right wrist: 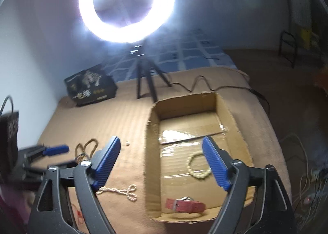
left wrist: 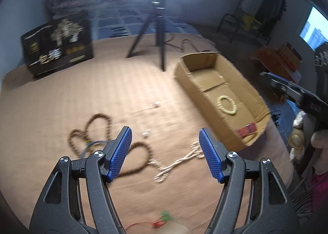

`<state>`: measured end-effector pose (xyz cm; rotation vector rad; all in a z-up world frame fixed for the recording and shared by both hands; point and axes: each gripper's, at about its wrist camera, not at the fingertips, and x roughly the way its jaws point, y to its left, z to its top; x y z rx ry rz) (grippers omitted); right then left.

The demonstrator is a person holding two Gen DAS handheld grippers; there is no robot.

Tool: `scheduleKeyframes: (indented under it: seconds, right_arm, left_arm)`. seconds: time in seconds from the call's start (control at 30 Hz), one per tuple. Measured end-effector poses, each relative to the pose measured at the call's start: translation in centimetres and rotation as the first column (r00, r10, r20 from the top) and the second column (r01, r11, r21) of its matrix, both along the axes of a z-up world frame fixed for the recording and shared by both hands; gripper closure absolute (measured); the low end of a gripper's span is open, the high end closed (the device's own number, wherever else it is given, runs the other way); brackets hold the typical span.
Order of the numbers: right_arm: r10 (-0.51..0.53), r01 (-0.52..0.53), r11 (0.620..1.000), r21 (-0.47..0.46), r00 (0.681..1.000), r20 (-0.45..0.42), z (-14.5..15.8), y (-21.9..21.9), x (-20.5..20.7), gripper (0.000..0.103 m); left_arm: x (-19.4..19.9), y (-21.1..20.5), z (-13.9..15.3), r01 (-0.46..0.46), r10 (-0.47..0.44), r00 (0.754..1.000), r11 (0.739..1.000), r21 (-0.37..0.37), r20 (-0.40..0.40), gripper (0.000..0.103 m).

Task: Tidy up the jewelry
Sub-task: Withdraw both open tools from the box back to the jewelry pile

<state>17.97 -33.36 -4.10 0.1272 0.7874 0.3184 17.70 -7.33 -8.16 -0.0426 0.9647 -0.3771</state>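
Note:
My left gripper [left wrist: 165, 133] is open and empty, above a white pearl necklace [left wrist: 176, 162] and a long brown bead necklace [left wrist: 98, 131] that lie on the tan cloth. The open cardboard box [left wrist: 252, 88] holds a cream bead bracelet [left wrist: 226, 105] and a red watch strap [left wrist: 247, 129]. My right gripper [right wrist: 162, 143] is open and empty, over the left wall of the box [right wrist: 151, 151]. Below it lie the bracelet [right wrist: 197, 165] and the red watch [right wrist: 185, 205]. The pearl necklace [right wrist: 123, 190] and the brown beads [right wrist: 86, 147] lie left of the box. The left gripper [right wrist: 49, 151] shows at far left.
A ring light on a black tripod [left wrist: 157, 34] stands at the back of the cloth-covered surface, with a cable trailing right. A black printed box [left wrist: 59, 43] stands at back left. A red cord with a green piece [left wrist: 164, 216] lies near the front. Small white bits [left wrist: 146, 132] lie mid-cloth.

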Motion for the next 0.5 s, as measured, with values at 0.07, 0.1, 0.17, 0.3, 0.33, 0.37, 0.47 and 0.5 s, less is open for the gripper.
scheduleKeyframes:
  seconds: [0.07, 0.1, 0.17, 0.3, 0.33, 0.37, 0.47, 0.5]
  right_arm:
    - [0.059, -0.058, 0.998, -0.039, 0.998, 0.012, 0.0, 1.5, -0.5, 0.021]
    - [0.098, -0.097, 0.993, -0.061, 0.995, 0.017, 0.0, 2.5, -0.8, 0.021]
    - [0.152, -0.150, 0.985, -0.086, 0.988, 0.016, -0.2, 3.7, -1.2, 0.021]
    - [0.249, -0.250, 0.959, -0.134, 0.968, -0.022, -1.6, 6.3, -1.9, 0.021]
    - [0.266, -0.268, 0.953, -0.144, 0.963, -0.034, -2.0, 6.8, -1.9, 0.021]
    - [0.281, -0.285, 0.946, -0.156, 0.959, -0.047, -2.4, 7.3, -1.9, 0.021]
    - [0.328, -0.338, 0.921, -0.191, 0.941, -0.086, -3.6, 8.7, -2.5, 0.021]
    - [0.348, -0.362, 0.910, -0.201, 0.932, -0.101, -4.0, 9.3, -2.6, 0.021]
  left_arm:
    - [-0.1, 1.6, -0.4, -0.023, 0.023, 1.000, 1.000, 0.008, -0.009, 0.033]
    - [-0.2, 2.3, -0.5, -0.033, 0.033, 0.999, 0.999, 0.008, -0.012, 0.032]
    - [-0.1, 4.2, -1.1, -0.061, 0.061, 0.998, 0.998, 0.001, -0.033, 0.030]
    - [-0.1, 6.7, -2.3, -0.099, 0.098, 0.992, 0.995, -0.008, -0.080, 0.023]
    - [-0.1, 7.2, -2.8, -0.105, 0.104, 0.989, 0.994, -0.008, -0.102, 0.023]
    - [-0.1, 7.4, -3.1, -0.107, 0.105, 0.988, 0.994, -0.007, -0.115, 0.023]
    - [-0.1, 7.5, -4.3, -0.108, 0.109, 0.984, 0.994, 0.016, -0.139, 0.023]
    - [-0.1, 7.6, -4.6, -0.111, 0.113, 0.983, 0.994, 0.019, -0.145, 0.023]
